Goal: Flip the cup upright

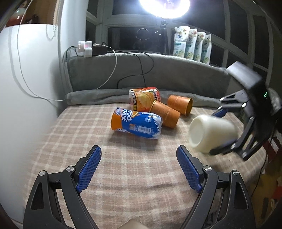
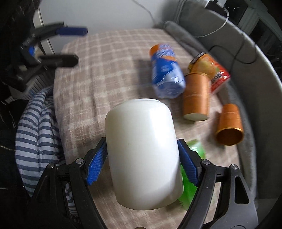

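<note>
Right gripper (image 2: 141,158), near field: its two blue ribbed pads (image 2: 97,163) press against opposite sides of the white cup (image 2: 142,151), clamped on it. The cup is plain, smooth, opaque and cream-white, with a rounded shoulder at its closed base; no handle or print is visible. It is held off the checked blanket (image 2: 114,58), lying roughly sideways, its closed base pointing away from the right gripper and its mouth towards the gripper's body. In the left wrist view the cup (image 1: 211,133) shows its flat circular base, slightly blurred, at the right of the scene above the blanket (image 1: 132,176). A green object (image 2: 192,176) lies partly hidden beneath and beside the cup; what it is cannot be told.

Left gripper (image 1: 139,169), near field of its own view: blue pads spread wide apart with nothing between them, above the blanket.

Middle field: a blue-and-orange bottle (image 1: 137,125) lies on its side. Just behind, touching it, an orange cylindrical cup (image 1: 165,114) lies on its side, and a second orange cup (image 1: 180,104) lies near it with its open mouth showing. An orange snack canister (image 1: 145,97) lies behind these.

Far field: a grey padded bolster (image 1: 141,72) edges the blanket, with cables (image 1: 134,77) draped over it, white plug adapters (image 1: 85,48), four printed pouches (image 1: 193,45) and a bright lamp (image 1: 164,7).
</note>
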`<state>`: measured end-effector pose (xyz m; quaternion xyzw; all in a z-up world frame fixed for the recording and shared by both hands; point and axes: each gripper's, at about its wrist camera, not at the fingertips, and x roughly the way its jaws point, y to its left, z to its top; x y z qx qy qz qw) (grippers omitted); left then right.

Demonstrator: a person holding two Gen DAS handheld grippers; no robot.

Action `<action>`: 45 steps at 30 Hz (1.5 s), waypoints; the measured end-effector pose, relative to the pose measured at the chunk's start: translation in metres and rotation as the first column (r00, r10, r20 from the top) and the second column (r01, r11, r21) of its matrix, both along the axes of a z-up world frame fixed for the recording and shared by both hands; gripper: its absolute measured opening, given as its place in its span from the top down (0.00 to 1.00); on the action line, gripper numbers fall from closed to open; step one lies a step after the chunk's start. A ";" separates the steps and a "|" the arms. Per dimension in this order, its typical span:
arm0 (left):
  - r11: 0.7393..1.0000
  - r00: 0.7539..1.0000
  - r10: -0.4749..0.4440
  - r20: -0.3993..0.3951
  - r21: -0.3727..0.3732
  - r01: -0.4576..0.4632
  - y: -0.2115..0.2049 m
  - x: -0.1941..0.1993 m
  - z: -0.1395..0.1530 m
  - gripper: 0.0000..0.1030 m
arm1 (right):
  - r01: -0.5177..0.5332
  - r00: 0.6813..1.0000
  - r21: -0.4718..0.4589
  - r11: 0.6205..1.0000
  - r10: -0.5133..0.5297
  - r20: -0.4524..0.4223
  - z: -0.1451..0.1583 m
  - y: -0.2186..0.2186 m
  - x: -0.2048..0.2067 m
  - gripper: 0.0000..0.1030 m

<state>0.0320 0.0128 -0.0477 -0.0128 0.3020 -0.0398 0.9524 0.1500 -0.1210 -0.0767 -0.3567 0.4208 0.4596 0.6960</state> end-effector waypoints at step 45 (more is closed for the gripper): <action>0.558 0.649 -0.657 -0.383 0.332 0.761 -0.150 0.041 -0.005 0.16 | 0.654 0.719 0.462 0.599 -0.682 -0.134 0.014 -0.175 -0.088 0.20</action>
